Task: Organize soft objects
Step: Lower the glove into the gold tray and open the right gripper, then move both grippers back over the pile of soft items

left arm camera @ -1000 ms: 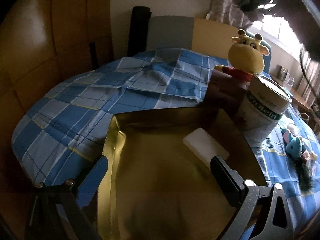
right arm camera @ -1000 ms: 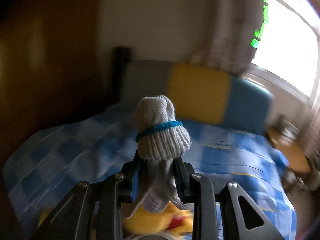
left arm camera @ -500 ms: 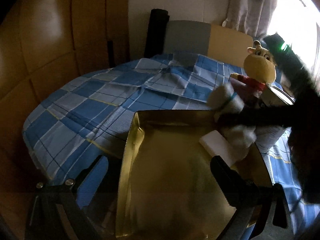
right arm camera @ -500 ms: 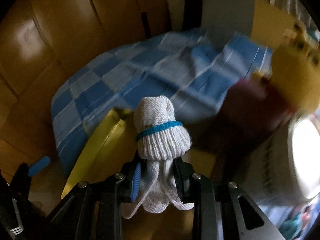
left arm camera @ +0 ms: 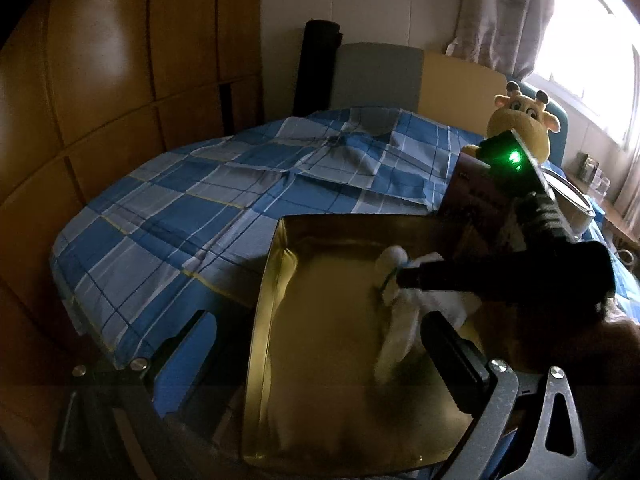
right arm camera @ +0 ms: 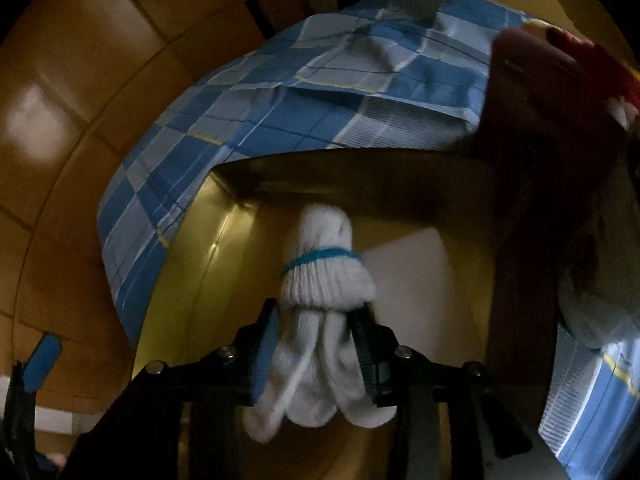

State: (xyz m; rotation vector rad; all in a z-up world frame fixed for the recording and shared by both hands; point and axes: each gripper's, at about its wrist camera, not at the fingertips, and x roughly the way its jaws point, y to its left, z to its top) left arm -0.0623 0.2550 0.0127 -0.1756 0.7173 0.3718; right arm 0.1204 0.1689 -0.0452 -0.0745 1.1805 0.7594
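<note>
Right now the right gripper (right arm camera: 316, 354) sits low over the gold tray (right arm camera: 192, 280), jaws opening w/ the rolled white gloves (right arm camera: 320, 280) between them. The pads are just beside the bundle's loose lower part; whether they still press on it can't be told from the right wrist view. The bundle's cuffed top, ringed by a blue band, pokes forward past the fingertips, toward the tray's far wall. From the left wrist view the same gloves (left arm camera: 404, 304) hang inside the tray, loose ends trailing down toward its floor; contact w/ the floor isn't clear, pic is dim.

Inside the tray, just to the right of the bundle, lies a flat white block (right arm camera: 412, 276), resting on the tray floor near the far right corner. Nothing else made out in there.

The left gripper (left arm camera: 320, 356) has its jaws wide apart, straddling the tray's near left wall (left arm camera: 260, 320): blue-padded finger outside on the left, dark finger over the tray's inside. Nothing between the pads but the tray edge, no squeeze visible.

The tray sits on a blue checked bedspread (left arm camera: 192, 208). Beyond its far right corner: a dark maroon box (left arm camera: 472, 192), a big tin can (left arm camera: 572, 208) beside it, and a yellow giraffe plush (left arm camera: 520, 120) behind both.
</note>
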